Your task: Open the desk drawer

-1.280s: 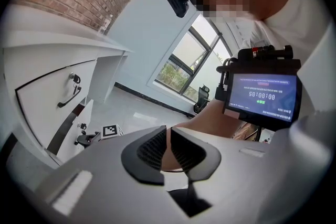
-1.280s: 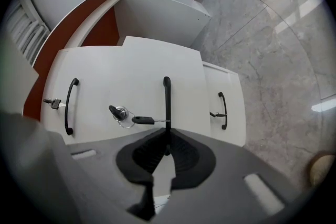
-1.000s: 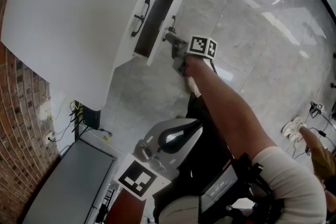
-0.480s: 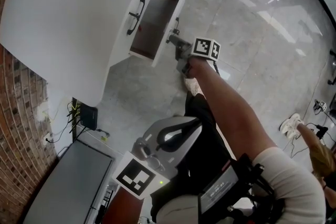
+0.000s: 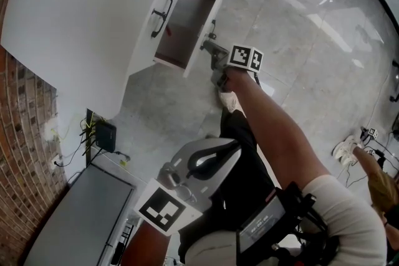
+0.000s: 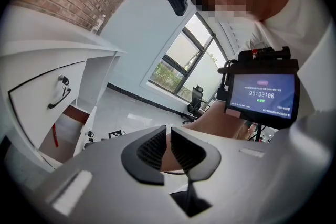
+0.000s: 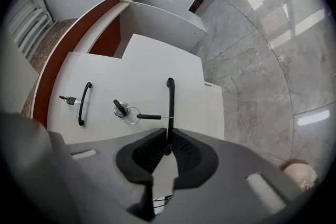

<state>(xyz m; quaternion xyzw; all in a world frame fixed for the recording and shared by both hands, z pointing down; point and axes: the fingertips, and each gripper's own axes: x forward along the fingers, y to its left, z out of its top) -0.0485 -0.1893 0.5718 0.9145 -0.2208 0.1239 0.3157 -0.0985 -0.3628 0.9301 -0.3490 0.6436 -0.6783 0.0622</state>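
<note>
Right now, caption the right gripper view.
Right gripper shut on the drawer handle, key in the lock beside it.

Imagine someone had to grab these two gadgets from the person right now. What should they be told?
Right gripper: jaws shut on the lower drawer's black handle.
Left gripper: jaws together, empty, held near the body.
Lower drawer stands pulled well out of the white desk; upper drawer is closed.
Left: probably just pull to the stop, if any travel remains, then let go.
</note>
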